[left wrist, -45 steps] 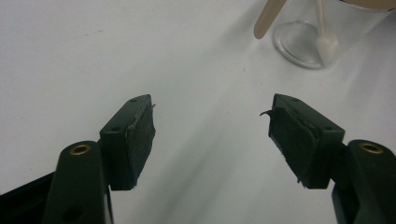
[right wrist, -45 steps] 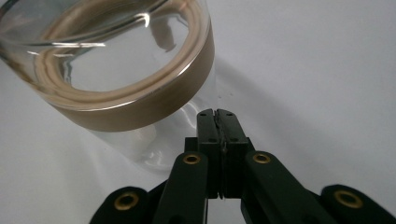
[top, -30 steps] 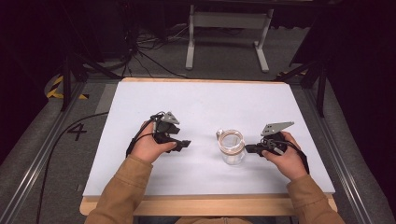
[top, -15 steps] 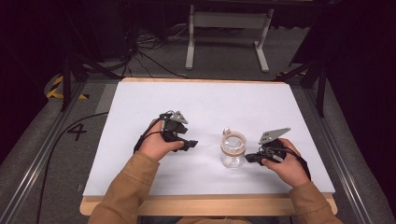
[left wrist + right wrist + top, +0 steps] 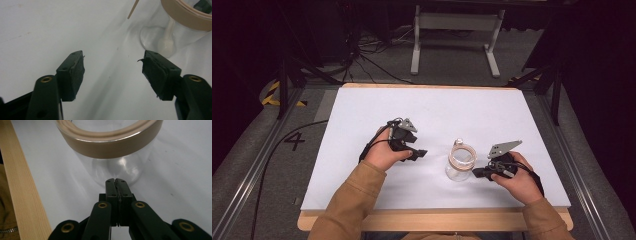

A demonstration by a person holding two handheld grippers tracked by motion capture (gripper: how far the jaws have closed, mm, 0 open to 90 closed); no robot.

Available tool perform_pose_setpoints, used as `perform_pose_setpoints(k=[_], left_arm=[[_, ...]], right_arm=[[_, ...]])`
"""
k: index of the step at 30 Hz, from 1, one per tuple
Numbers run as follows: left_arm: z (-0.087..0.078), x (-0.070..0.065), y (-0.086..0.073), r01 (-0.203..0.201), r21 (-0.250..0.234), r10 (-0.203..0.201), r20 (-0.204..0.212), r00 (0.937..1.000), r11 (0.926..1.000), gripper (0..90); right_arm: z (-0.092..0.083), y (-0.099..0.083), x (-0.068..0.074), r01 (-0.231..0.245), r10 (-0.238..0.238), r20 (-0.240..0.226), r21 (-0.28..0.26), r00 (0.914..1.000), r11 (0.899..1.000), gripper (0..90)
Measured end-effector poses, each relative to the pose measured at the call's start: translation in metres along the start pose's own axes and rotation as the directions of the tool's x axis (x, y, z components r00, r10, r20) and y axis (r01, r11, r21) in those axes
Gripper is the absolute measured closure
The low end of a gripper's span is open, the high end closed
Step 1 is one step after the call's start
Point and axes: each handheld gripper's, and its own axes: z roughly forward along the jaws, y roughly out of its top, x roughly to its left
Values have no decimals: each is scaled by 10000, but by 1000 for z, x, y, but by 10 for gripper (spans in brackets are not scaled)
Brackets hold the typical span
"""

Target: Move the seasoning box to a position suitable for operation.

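Right gripper (image 5: 117,181), jaws pressed together on nothing, tip just beside the base of the clear glass jar with a tan band around its rim (image 5: 460,161). The jar stands upright on the white table sheet (image 5: 437,110), at about nine o'clock from this gripper in the high view. Left gripper (image 5: 113,67), jaws spread and empty, lies near the jar's nine o'clock side, the jar at its one o'clock in its own view. A pale rounded utensil (image 5: 167,41) stands inside. Judged progress: the jar is approached but not grasped; seizing and handling it remain.
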Motion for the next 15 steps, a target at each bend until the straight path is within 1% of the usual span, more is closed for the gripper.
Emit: perform_pose_setpoints(k=[1,2,4,5,7,9,11,12,13,14,15], left_arm=[[-1,0,1,59,-110,-59,46,10000,9999,388],[-3,0,1,-32,-175,33,99,9999,9998,426],[-5,-1,3,-50,-414,64,332,9994,9991,512],[-6,-2,4,-35,-644,61,395,9992,9979,549],[-8,-4,6,46,-877,1,540,9985,9961,616],[-9,-6,9,-27,-1133,88,538,9985,9936,680],[-9,-8,11,-47,-1339,138,672,9976,9910,719],[-9,-10,13,-64,-1448,166,688,9975,9894,742],[-9,-11,15,-195,-1589,304,664,9973,9871,759],[-9,-11,15,-195,-1589,304,664,9973,9871,790],[-8,-12,16,-182,-1733,309,709,9970,9847,790]], right_arm=[[-2,0,-1,-53,54,56,-60,10000,10000,900],[-6,-1,-3,-101,103,124,-177,9999,9998,900],[-13,-2,-6,-279,288,260,-374,9992,9989,900],[-17,-2,-8,-346,362,324,-479,9988,9983,900],[-25,-4,-11,-460,492,439,-720,9978,9963,900],[-30,-6,-13,-548,594,510,-863,9969,9948,900],[-34,-8,-14,-593,655,620,-975,9959,9935,900],[-36,-8,-14,-602,667,628,-1001,9958,9932,900],[-36,-8,-14,-628,698,657,-1031,9954,9927,900],[-36,-8,-14,-628,698,657,-1031,9954,9927,900],[-37,-9,-14,-610,684,672,-1069,9954,9924,900]])
